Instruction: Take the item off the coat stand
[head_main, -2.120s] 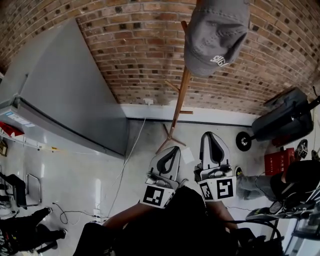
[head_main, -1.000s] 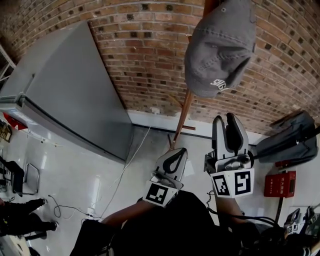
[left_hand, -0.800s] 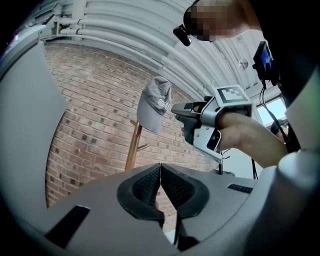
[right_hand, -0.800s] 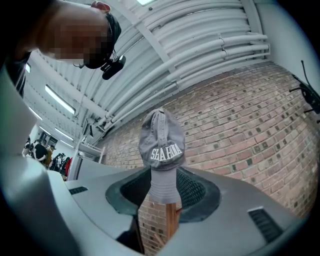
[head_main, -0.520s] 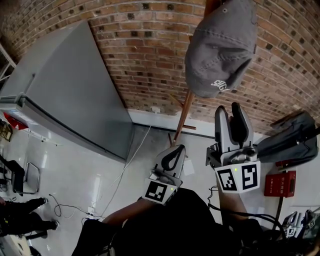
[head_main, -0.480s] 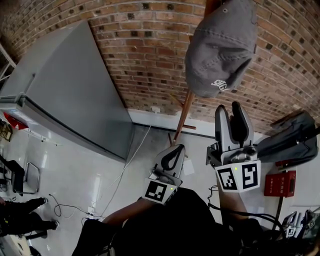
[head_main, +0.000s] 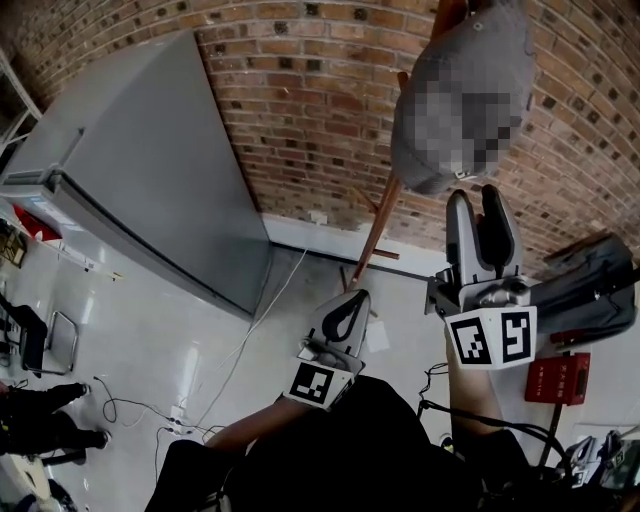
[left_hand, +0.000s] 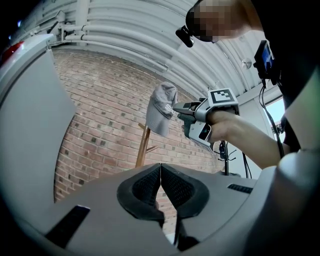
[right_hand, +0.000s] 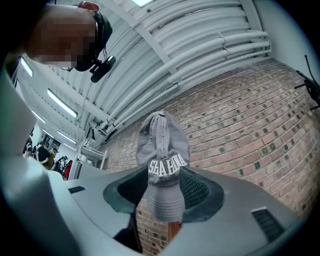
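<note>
A grey cap (head_main: 462, 95) with white lettering hangs at the top of the wooden coat stand (head_main: 381, 224), in front of a brick wall. My right gripper (head_main: 479, 200) is raised just below the cap. In the right gripper view the cap's brim (right_hand: 162, 197) hangs between the jaws. The jaws are opening and the pads (right_hand: 200, 190) do not press on the brim. The left gripper view shows the right gripper (left_hand: 184, 112) beside the cap (left_hand: 161, 107). My left gripper (head_main: 346, 316) is held lower, away from the stand. Its pads (left_hand: 150, 186) are shut together on nothing.
A large grey cabinet (head_main: 140, 170) stands at the left against the brick wall (head_main: 300, 110). A black wheeled thing (head_main: 585, 285) and a red box (head_main: 560, 378) are at the right. A white cable (head_main: 250, 330) runs across the floor. A person's feet (head_main: 40, 430) show at bottom left.
My right gripper has risen toward the cap and its jaws have spread apart. The left gripper has stayed low and shut. The head view has shifted a little.
</note>
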